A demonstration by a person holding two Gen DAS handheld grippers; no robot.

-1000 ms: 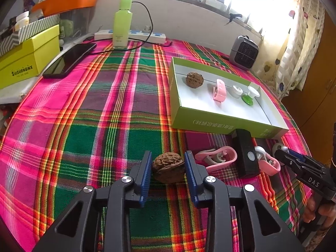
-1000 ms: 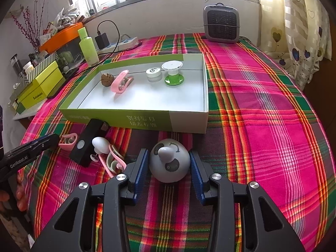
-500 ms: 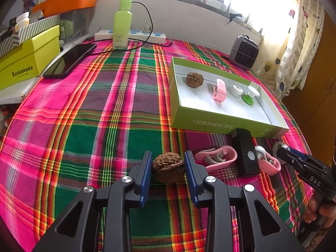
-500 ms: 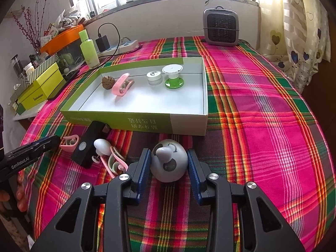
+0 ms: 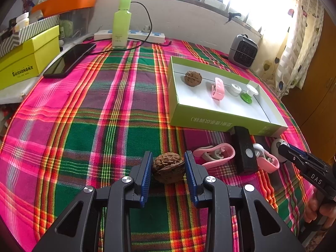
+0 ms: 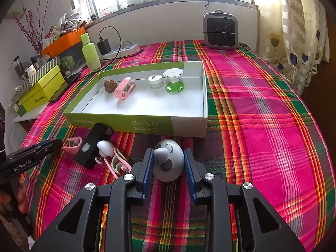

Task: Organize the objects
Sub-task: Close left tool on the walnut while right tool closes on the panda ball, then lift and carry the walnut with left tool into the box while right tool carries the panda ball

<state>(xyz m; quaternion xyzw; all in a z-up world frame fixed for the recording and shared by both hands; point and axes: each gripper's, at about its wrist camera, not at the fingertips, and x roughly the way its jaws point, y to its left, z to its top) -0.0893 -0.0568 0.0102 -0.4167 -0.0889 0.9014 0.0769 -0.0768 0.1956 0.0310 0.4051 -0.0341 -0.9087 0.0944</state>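
Note:
My left gripper (image 5: 168, 163) is shut on a brown walnut (image 5: 168, 169) low over the plaid cloth. My right gripper (image 6: 168, 161) is shut on a grey egg-shaped toy (image 6: 168, 163) with a nose and painted face, lifted a little in front of the green box (image 6: 147, 124). The box also shows in the left wrist view (image 5: 210, 119). It holds a second walnut (image 5: 192, 78), a pink clip (image 5: 218, 88), a small white jar (image 5: 234, 89) and a green-and-white spool (image 5: 248, 93).
On the cloth by the box lie a black rectangular device (image 5: 243, 150), a pink clip (image 5: 216, 153) and another pink clip with a white piece (image 5: 265, 157). A green bottle (image 5: 121, 23), a power strip (image 5: 130, 36), a phone (image 5: 70, 59), yellow boxes (image 5: 27, 61) and a small heater (image 6: 220, 31) stand around the edges.
The right gripper has closed on the grey toy and raised it slightly toward the box. The left gripper has narrowed on the walnut and hardly moved.

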